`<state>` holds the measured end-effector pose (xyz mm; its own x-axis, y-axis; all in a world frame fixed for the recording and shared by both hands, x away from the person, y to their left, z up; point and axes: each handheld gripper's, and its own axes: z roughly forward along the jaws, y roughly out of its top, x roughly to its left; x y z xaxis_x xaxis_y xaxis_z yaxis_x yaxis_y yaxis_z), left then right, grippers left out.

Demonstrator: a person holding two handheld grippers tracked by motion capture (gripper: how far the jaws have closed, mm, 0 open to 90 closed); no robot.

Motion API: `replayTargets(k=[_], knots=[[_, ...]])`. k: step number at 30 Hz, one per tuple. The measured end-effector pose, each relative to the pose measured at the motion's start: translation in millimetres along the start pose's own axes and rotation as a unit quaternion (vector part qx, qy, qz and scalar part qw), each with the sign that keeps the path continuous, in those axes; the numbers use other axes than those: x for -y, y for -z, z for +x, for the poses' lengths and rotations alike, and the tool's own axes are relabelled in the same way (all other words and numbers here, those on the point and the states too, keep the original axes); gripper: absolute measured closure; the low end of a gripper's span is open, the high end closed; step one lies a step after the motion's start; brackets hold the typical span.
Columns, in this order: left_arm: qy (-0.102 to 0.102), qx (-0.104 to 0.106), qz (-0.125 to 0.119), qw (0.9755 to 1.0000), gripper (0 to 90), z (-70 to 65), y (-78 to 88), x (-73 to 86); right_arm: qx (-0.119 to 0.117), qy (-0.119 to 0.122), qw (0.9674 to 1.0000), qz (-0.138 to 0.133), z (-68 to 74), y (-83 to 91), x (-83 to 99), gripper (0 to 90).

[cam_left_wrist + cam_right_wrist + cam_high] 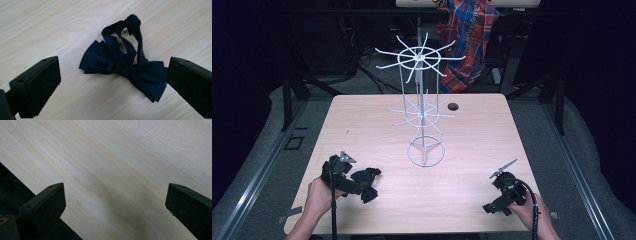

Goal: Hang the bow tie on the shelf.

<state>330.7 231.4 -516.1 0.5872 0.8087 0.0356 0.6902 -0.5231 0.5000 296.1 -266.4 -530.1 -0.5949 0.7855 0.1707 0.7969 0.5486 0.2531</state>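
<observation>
A dark navy bow tie with its strap looped above it lies flat on the light wood table. In the high view the bow tie sits near the front left, right by my left gripper. My left gripper is open, its jaws wide on either side of the tie, the right jaw close to the tie's end. My right gripper is at the front right, open over bare wood with nothing between its jaws.
A white wire rack with two tiers of radiating hooks stands on a ring base at the table's middle. A small round hole sits behind it. A plaid cloth hangs beyond the far edge. The table edge runs near my right gripper.
</observation>
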Motion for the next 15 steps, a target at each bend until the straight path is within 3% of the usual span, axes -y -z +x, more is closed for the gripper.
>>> replayTargets(k=[5, 10, 12, 15], knots=[[0.004, 0.000, 0.006, 1.0000, 0.0, -1.3, -4.5, -4.5, -0.002, 0.015, 0.9999, 0.004, 0.5, -0.8, 0.1, 3.0], [0.004, 0.001, 0.018, 0.9998, 0.0, -3.8, -14.2, -11.2, -0.005, 0.007, 0.9999, 0.008, -0.3, -1.0, 4.0, 3.3], [-0.002, -0.006, 0.025, 0.9997, 0.0, -4.4, -18.7, -15.0, -0.003, 0.009, 0.9999, 0.008, 0.0, 0.7, 3.1, 3.5], [0.005, -0.009, 0.028, 0.9996, 0.0, -1.9, -24.6, -19.0, -0.002, 0.016, 0.9998, 0.006, 3.6, -1.2, 0.3, 3.7]])
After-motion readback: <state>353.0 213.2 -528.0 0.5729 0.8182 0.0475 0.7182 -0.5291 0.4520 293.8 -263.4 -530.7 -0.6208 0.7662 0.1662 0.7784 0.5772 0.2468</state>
